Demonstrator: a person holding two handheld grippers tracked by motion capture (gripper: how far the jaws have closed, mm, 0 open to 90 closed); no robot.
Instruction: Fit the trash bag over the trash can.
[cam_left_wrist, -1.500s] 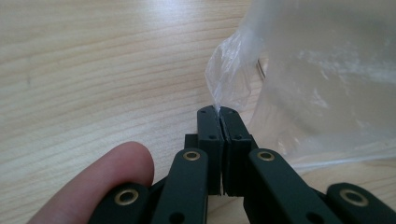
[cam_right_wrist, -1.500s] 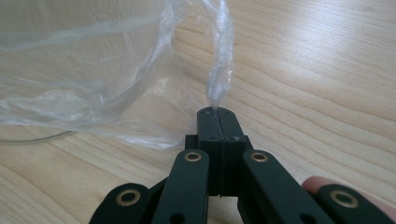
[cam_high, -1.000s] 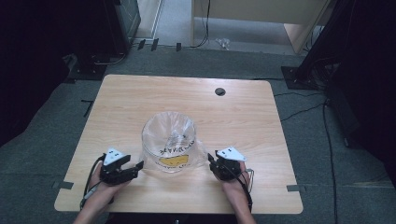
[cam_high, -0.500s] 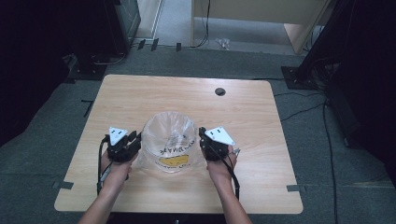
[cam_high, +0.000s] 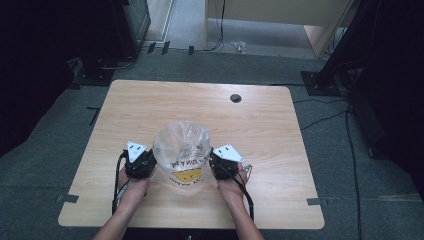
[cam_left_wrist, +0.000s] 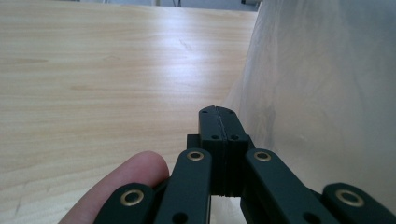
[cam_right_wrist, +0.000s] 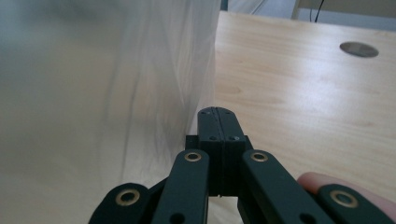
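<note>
- Left gripper: jaws just closed, pressed together, nothing between them; the clear plastic bag stands just right of the tips.
- Right gripper: likewise closed empty; bag wall just left.
- Step, judged: flanking the bag; next, reopen and pinch its film.

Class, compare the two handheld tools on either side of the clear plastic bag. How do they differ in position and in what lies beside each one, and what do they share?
The left tool sits at the clear plastic bag's left flank, the right tool at its right. In the left gripper view the bag rises on the right of the left tool; in the right gripper view it rises on the left of the right tool. Both have jaws pressed together with nothing visibly between them, and both rest low over the wooden table.
</note>
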